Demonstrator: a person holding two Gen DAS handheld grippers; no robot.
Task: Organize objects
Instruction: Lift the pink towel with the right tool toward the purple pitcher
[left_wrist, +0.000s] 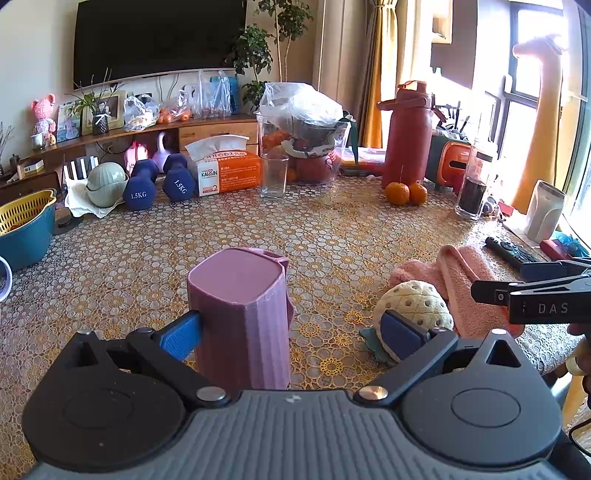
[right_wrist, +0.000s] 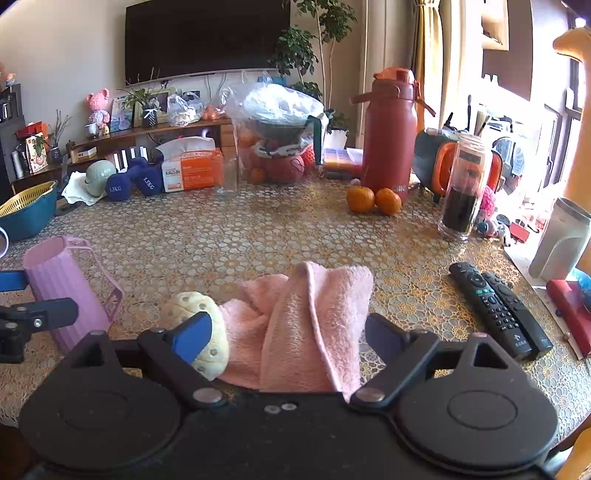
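- Standing upside down at lower centre of the left wrist view, the purple cup (left_wrist: 240, 317) rests on the patterned tabletop (left_wrist: 332, 229), flat base up, mouth down, long axis vertical, its handle turned toward the far side.
- The left tool (left_wrist: 291, 332) is spread wide around it — the left pad looks to touch or nearly touch the ribbed wall, the right pad well clear, so nothing is pinched.
- It looks like light, stiff plastic; the ribs should help against slipping, and a squeeze across the mid-body seems the safest hold.
- The pink towel (right_wrist: 306, 325) lies crumpled at lower centre of the right wrist view, its folded ridge running away from the camera, between the spread fingers of the right tool (right_wrist: 291, 339), which grip nothing.
- Soft and limp — it will likely sag, so pinching the thick fold seems best.
- A pineapple plush toy (right_wrist: 207, 325) sits touching the towel's left edge, soft and light.
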